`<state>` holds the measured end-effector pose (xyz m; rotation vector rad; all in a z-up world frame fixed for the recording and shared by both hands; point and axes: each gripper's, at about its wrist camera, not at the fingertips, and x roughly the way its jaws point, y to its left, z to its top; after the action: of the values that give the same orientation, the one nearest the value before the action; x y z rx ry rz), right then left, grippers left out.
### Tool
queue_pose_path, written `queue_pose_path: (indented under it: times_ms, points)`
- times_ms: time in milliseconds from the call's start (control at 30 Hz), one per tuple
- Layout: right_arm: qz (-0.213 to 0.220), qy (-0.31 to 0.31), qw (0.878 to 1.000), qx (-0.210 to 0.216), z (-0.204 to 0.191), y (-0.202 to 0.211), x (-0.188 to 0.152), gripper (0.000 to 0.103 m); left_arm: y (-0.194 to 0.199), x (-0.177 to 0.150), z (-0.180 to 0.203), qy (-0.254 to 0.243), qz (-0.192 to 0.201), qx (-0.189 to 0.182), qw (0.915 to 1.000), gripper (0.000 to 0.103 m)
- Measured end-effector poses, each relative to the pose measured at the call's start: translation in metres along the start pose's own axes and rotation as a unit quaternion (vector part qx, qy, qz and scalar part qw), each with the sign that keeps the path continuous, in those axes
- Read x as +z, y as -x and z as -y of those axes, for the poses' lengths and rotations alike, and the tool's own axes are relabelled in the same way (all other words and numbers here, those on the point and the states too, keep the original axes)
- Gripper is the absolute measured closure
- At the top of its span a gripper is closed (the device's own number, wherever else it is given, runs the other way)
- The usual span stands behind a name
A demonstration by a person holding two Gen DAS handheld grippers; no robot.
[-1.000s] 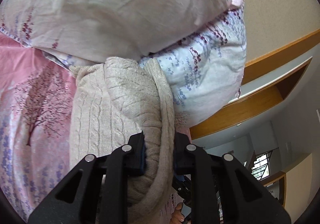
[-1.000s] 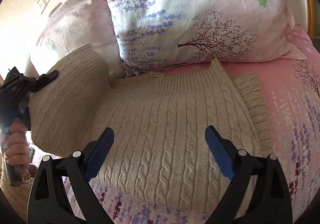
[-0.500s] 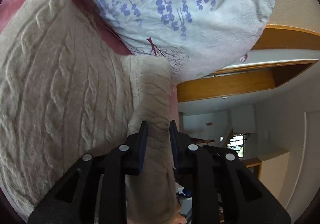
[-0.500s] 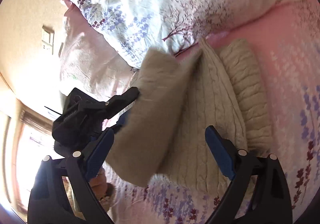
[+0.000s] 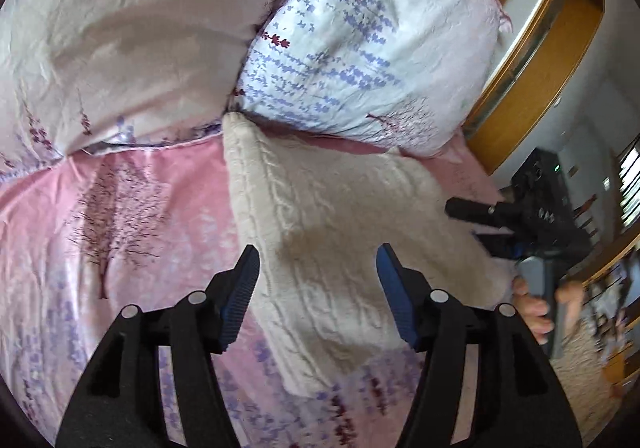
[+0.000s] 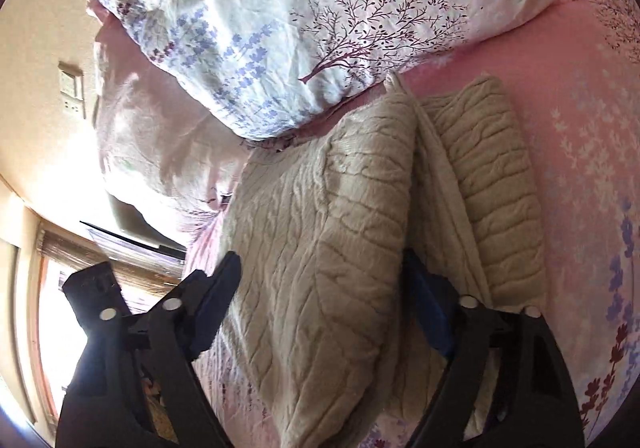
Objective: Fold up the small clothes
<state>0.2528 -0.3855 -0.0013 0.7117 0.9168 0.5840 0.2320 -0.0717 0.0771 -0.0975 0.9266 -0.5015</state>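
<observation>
A beige cable-knit sweater [image 5: 340, 216] lies folded on the pink floral bedsheet [image 5: 120, 228], its top edge against the pillows. My left gripper [image 5: 318, 288] hovers over the sweater's near part. Its jaws are opening, with the knit below them and nothing pinched. In the right wrist view the sweater [image 6: 328, 228] shows one side folded over the body. My right gripper [image 6: 320, 272] straddles that folded layer and its jaws are closing. The right finger is tucked beside the fold, and I see no squeeze on the knit. The right gripper [image 5: 516, 216] also shows in the left view, with a hand [image 5: 528, 308] holding it.
Two floral pillows [image 5: 360, 48] [image 5: 120, 28] sit just behind the sweater. A wooden headboard [image 5: 540, 68] runs along the right of the left view. The bed's edge drops off on the sweater's right side there. A wall switch plate [image 6: 72, 88] is at the left of the right view.
My left gripper let go of the sweater's fold, opened and pulled back over the garment. The folded side now lies flat. My right gripper moved in over the sweater with narrower jaws.
</observation>
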Motion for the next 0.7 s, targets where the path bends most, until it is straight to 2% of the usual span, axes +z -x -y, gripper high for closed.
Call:
queue_pose_path:
  times_ms: [133, 167, 200, 267, 400, 500, 700]
  points:
    - [0.005, -0.005, 1.0, -0.029, 0.003, -0.007, 0.003, 0.044, -0.007, -0.014, 0.01, -0.051, 0.008, 0.08, 0.9955, 0.033]
    - [0.007, -0.004, 0.999, -0.037, 0.004, -0.01, 0.003, 0.055, -0.009, -0.016, 0.014, -0.06, 0.009, 0.094, 0.9937, 0.029]
    - [0.01, -0.001, 0.999, -0.05, 0.003, -0.012, 0.003, 0.073, -0.013, -0.018, 0.018, -0.068, 0.008, 0.108, 0.9918, 0.026]
    - [0.019, 0.012, 0.998, -0.061, 0.002, -0.013, 0.001, 0.079, -0.018, -0.019, 0.022, -0.076, 0.007, 0.13, 0.9885, 0.022]
    - [0.058, 0.065, 0.992, -0.091, -0.019, -0.003, -0.002, 0.083, -0.027, -0.015, 0.034, -0.091, 0.016, 0.163, 0.9822, 0.016]
    - [0.079, 0.092, 0.987, -0.106, -0.032, 0.003, -0.001, 0.084, -0.026, -0.015, 0.036, -0.094, 0.016, 0.164, 0.9818, 0.014]
    - [0.085, 0.1, 0.983, -0.125, -0.031, 0.006, -0.003, 0.085, -0.026, -0.015, 0.034, -0.085, 0.008, 0.162, 0.9831, 0.013]
